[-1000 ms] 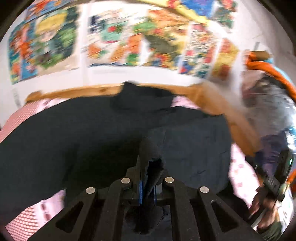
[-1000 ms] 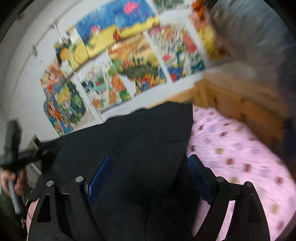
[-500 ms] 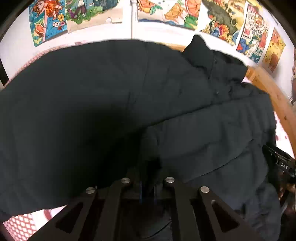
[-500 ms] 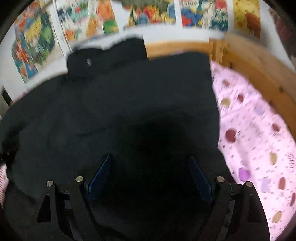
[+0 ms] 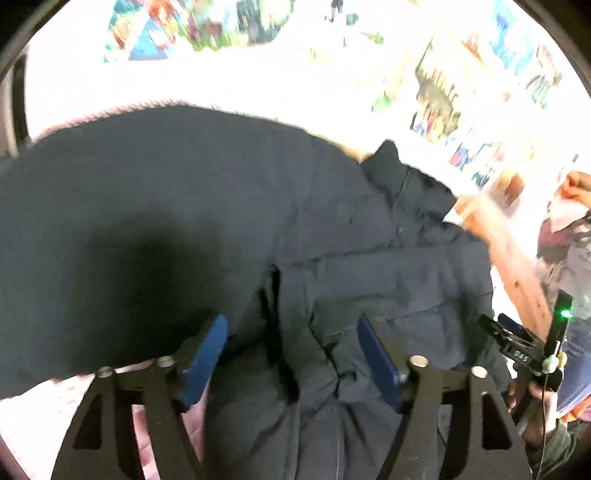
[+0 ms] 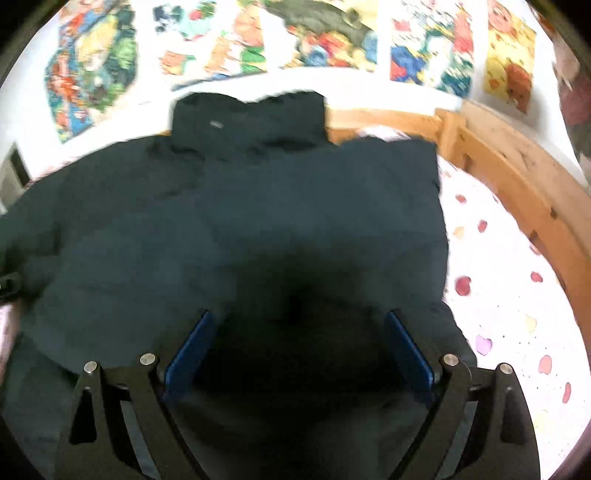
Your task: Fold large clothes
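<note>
Both grippers stand with jaws spread and nothing between the pads. Left gripper: a second ago it was pinched on a tuft of dark cloth; now the blue pads are parted and the fabric lies loose under them. Right gripper: wide apart then, wide apart now, hovering low over the cloth.

Dark jacket lies spread on the bed, collar toward the wall of posters. From the left side, one panel looks laid over the body, with a slit or seam running up between the pads. My reading: the left has just let go after carrying a flap across, so one fold is probably set and the next grasp has yet to be chosen.

Edges:
- Jacket's right edge runs straight, ending on the pink patterned bedsheet; bare sheet beyond it up to the wooden bed frame.
- Left side: a strip of sheet shows below the near hem; cloth reaches close to the far rim.
- Right gripper visible in the left view, just off the jacket's right edge, near the frame.

Room: open sheet on the right gives space to swing a fold. Frame and wall close in behind the collar; little room there.
</note>
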{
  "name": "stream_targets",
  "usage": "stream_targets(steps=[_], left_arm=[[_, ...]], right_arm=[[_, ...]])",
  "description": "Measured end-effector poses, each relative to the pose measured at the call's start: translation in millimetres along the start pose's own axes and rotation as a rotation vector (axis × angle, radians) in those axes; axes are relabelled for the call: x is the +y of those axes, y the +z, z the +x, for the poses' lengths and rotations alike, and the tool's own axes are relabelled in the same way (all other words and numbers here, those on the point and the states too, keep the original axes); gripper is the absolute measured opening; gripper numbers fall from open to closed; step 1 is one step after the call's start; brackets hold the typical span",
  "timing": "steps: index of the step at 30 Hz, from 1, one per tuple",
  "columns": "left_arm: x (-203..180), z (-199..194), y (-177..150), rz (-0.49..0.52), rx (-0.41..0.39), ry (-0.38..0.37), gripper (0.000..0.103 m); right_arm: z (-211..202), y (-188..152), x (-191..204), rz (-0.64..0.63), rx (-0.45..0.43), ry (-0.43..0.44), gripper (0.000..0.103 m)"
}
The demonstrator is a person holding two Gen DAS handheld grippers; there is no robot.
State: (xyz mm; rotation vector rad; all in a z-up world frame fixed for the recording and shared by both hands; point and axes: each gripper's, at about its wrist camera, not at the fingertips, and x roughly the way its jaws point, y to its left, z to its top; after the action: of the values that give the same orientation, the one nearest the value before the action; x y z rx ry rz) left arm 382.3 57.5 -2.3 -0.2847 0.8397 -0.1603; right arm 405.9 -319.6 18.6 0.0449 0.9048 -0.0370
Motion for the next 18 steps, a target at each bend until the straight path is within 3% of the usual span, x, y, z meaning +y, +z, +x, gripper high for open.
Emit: stream_targets(steps=[2, 5, 8, 11, 15, 18], left_arm=[[8.1, -32.9, -4.5, -0.017, -0.084, 0.029, 0.088], [34.5, -75.8, -11.0, -0.09, -0.168, 0.112, 0.1], [72.8, -109.9, -22.5, -0.189, -0.184, 0.195, 0.102], [107.4, -131.9, -38.2, -0.286, -0.202, 0.256, 0.102], [164.5, -158.7, -78.2, -0.498, -0.311, 0.261, 0.102], [199.6, -151.9, -94.1, -0.634, -0.335, 0.222, 0.102]], right_arm=[[-13.3, 4.6, 23.6, -0.049, -0.028, 0.017, 0.09], [-29.5, 5.8, 70.4, -0.132, -0.062, 0.075, 0.09], [-27.3, 6.0, 111.3, -0.174, -0.049, 0.192, 0.09], [-19.1, 1.4, 149.0, -0.195, -0.028, 0.25, 0.09], [-1.5, -10.8, 197.2, -0.249, -0.008, 0.261, 0.09], [9.7, -24.5, 216.5, -0.292, 0.01, 0.234, 0.09]])
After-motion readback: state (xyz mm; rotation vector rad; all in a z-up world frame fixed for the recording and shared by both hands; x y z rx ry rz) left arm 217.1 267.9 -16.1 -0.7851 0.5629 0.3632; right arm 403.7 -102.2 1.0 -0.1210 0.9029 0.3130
